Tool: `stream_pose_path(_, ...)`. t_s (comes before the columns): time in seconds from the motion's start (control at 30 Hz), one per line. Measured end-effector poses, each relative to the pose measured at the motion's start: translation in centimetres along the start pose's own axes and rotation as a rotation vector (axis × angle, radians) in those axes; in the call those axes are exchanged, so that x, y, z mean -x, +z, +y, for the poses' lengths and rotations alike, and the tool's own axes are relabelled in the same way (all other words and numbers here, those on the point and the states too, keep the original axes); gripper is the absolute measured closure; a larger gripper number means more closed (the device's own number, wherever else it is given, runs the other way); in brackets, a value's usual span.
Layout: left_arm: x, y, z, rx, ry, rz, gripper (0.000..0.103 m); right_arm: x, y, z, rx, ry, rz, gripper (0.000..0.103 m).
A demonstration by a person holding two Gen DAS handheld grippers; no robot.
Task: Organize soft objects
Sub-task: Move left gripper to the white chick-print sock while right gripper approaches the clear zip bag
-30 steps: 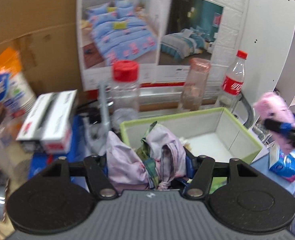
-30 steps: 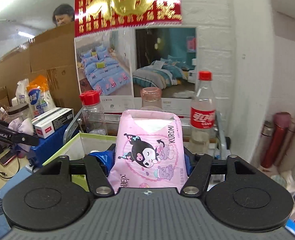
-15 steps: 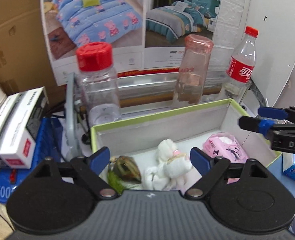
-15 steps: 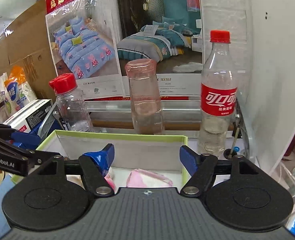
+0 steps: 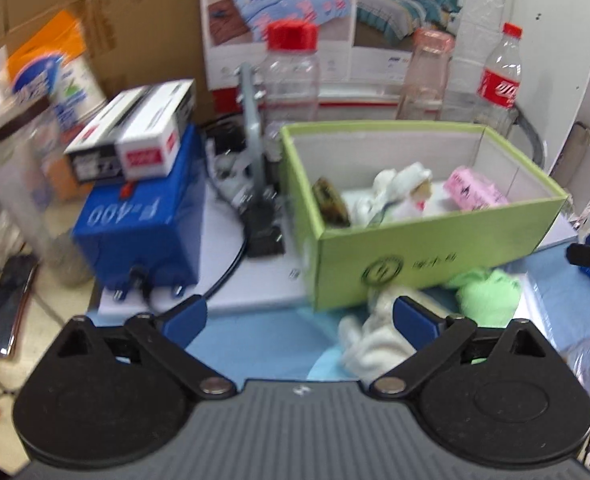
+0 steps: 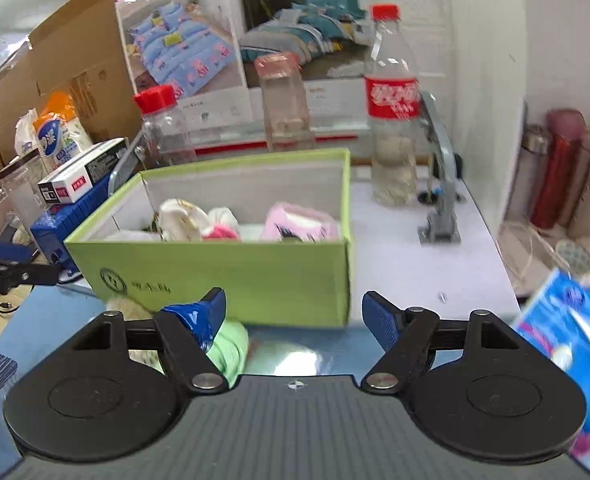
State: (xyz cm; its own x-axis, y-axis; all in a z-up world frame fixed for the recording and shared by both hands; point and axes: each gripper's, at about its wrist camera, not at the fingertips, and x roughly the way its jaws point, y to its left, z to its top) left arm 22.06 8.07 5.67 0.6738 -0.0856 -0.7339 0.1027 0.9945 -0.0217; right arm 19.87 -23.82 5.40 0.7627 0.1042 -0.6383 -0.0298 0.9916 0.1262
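A green box (image 5: 423, 256) (image 6: 223, 268) holds a pink pack (image 5: 475, 190) (image 6: 301, 226), a white plush (image 5: 399, 188) (image 6: 191, 218) and a dark folded cloth (image 5: 329, 200). In front of the box lie a white cloth (image 5: 371, 332) and a green cloth (image 5: 487, 292) (image 6: 227, 346) on the blue mat. My left gripper (image 5: 299, 316) is open and empty, pulled back from the box, its right finger beside the white cloth. My right gripper (image 6: 293, 312) is open and empty before the box front, its left finger over the green cloth.
Behind the box stand a red-capped jar (image 5: 291, 76), a pink-capped bottle (image 5: 425, 72) and a cola bottle (image 6: 395, 108). A blue case (image 5: 143, 224) with a carton on top sits left. A blue tissue pack (image 6: 563, 340) lies right. Flasks (image 6: 559, 168) stand on a shelf far right.
Both grippers let go of their loads into the box, the left the folded cloth and the right the pink pack, then opened and drew back toward the mat's near side.
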Motion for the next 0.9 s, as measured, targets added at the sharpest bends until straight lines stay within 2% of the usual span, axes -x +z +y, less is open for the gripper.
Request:
stream_pose_path(0.27, 0.9, -3.1, 1.8, 0.045, 0.008, 0.028, 0.004, -0.4, -3.0, -1.5, -0.087, -0.035, 0.073, 0.041)
stream_pose_path(0.5, 0.7, -3.0, 1.5, 0.033, 0.016, 0.031, 0.003, -4.2, -1.5, 0.0, -0.017, 0.034, 0.187, 0.041)
stream_pose_path(0.6, 0.1, -3.2, 1.6, 0.027, 0.021, 0.04, 0.003, -5.6, -0.7, 0.1, -0.026, 0.064, 0.221, 0.041)
stream_pose_path(0.9, -1.3, -2.8, 1.7, 0.04, 0.02, 0.059, 0.003, -6.6, -0.7, 0.1, -0.011, 0.069, 0.256, 0.041)
